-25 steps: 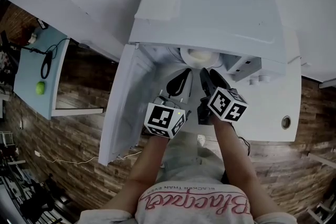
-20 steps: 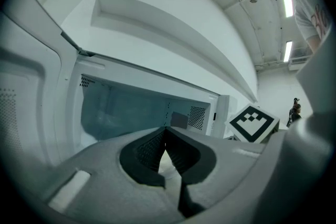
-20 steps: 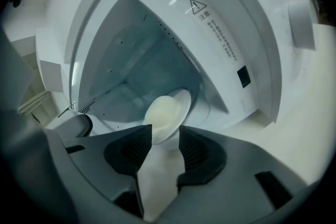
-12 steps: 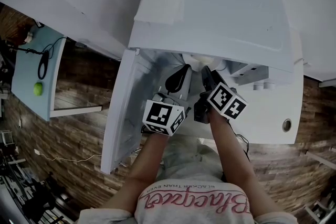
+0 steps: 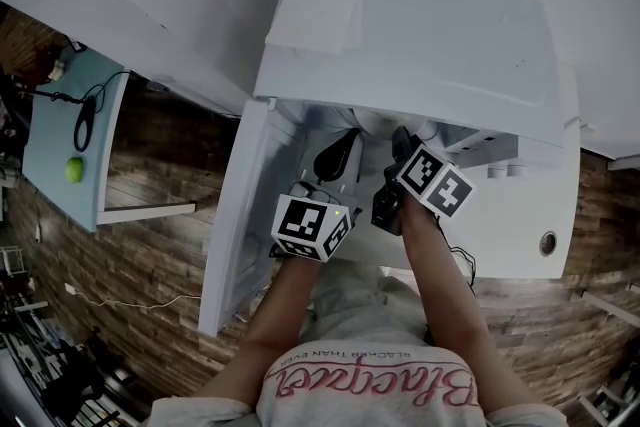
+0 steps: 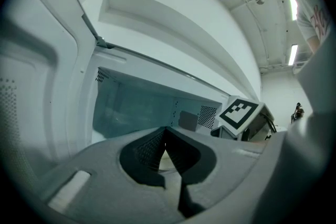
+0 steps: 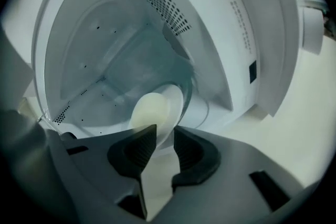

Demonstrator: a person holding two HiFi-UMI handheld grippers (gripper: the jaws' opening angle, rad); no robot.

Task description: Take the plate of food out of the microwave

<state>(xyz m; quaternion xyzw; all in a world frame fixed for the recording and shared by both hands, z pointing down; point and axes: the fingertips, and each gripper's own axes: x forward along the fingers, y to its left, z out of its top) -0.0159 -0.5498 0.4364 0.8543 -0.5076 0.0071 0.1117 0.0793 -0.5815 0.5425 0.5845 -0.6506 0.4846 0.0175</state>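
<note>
The plate (image 7: 157, 110) is sat inside the microwave (image 5: 400, 25), 12 o'clock of the right gripper (image 7: 165, 131). Its near rim is between jaws that have just been closing, not clamped yet. The left gripper (image 6: 165, 130) jaws are shut, empty. Probably stiff, slick, breakable, so it's best gripped by the rim and kept level.

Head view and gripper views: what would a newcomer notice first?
The white microwave fills the middle of the head view, its door swung wide to the left, with the left gripper and right gripper reaching inside. In the right gripper view, a plate of pale food sits in the cavity. Its rim is between the right gripper's jaws, which have just been closing, with a gap showing.
</note>
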